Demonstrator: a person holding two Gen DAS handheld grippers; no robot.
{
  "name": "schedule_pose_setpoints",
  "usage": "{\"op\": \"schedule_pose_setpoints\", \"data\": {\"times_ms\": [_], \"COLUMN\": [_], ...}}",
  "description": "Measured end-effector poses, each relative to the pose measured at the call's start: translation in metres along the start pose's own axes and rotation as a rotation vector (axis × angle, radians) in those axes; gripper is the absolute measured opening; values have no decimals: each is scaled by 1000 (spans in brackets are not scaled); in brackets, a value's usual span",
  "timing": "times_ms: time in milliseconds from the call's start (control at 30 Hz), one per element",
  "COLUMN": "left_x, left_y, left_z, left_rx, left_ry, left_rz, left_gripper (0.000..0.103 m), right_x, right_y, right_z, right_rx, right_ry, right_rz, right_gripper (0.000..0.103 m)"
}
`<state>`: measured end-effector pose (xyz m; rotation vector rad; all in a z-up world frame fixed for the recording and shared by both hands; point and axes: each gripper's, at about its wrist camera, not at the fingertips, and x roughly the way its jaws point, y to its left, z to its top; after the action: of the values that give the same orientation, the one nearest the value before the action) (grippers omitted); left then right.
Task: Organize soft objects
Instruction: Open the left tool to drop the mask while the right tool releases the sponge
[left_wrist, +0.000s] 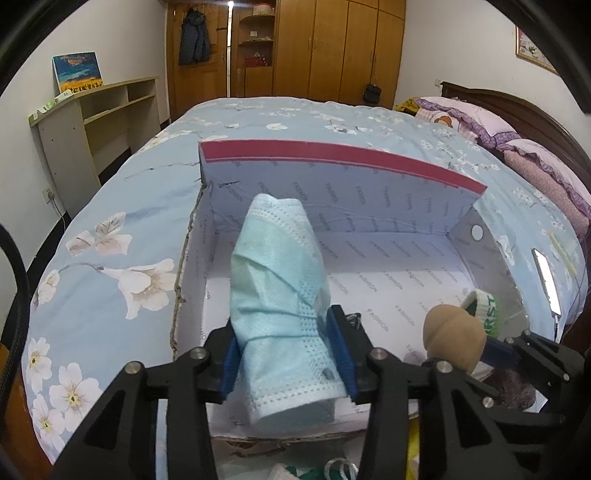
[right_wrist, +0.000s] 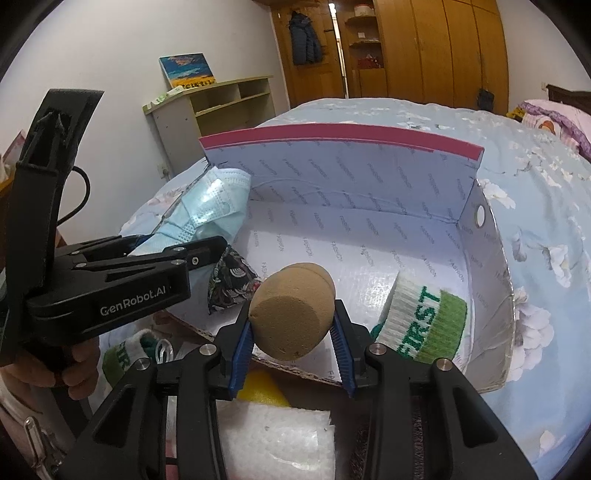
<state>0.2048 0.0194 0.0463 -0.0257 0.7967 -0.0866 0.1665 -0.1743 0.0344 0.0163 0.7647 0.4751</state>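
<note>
Two grippers over an open box on the bed, each with a soft thing between its jaws.

Nearest, the left gripper (left_wrist: 286, 354) has a folded blue face mask (left_wrist: 279, 295) between its blue pads; the right pad seems just off the cloth, so I judge the grip is loosened, the jaws a little apart. The right gripper (right_wrist: 291, 339) is clamped on a brown sponge (right_wrist: 291, 314). Below its jaws, outside the box, wait a white foam sheet (right_wrist: 277, 439), something yellow (right_wrist: 264, 387) and a green-white band (right_wrist: 123, 354). Beyond the jaws, inside the cardboard box (right_wrist: 491, 258), already lie a band reading "FIRST" (right_wrist: 424, 321) to the right and a dark patterned pouch (right_wrist: 231, 280) to the left. The task looks about half done. The box lining repeats "FASHION"; the left gripper's body reads "GenRobot.AI".
</note>
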Motion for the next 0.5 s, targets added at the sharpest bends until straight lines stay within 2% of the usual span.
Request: {"op": "schedule_pose_setpoints", "data": {"times_ms": [267, 367, 433, 500], "left_x": [-7, -11, -14, -17], "left_y": [-7, -10, -10, -10], "left_z": [-1, -1, -1, -1], "left_rx": [36, 45, 49, 49], "left_ry": [-16, -26, -31, -32], "left_rz": [8, 8, 10, 10], "left_gripper": [58, 59, 59, 59], "right_x": [-2, -4, -6, -9], "right_y": [0, -1, -1, -2], "right_z": [0, 0, 1, 2], "right_rx": [15, 23, 27, 32], "right_ry": [-11, -16, -24, -36], "right_rz": [-9, -14, -19, -21], "right_gripper": [42, 44, 52, 56]}}
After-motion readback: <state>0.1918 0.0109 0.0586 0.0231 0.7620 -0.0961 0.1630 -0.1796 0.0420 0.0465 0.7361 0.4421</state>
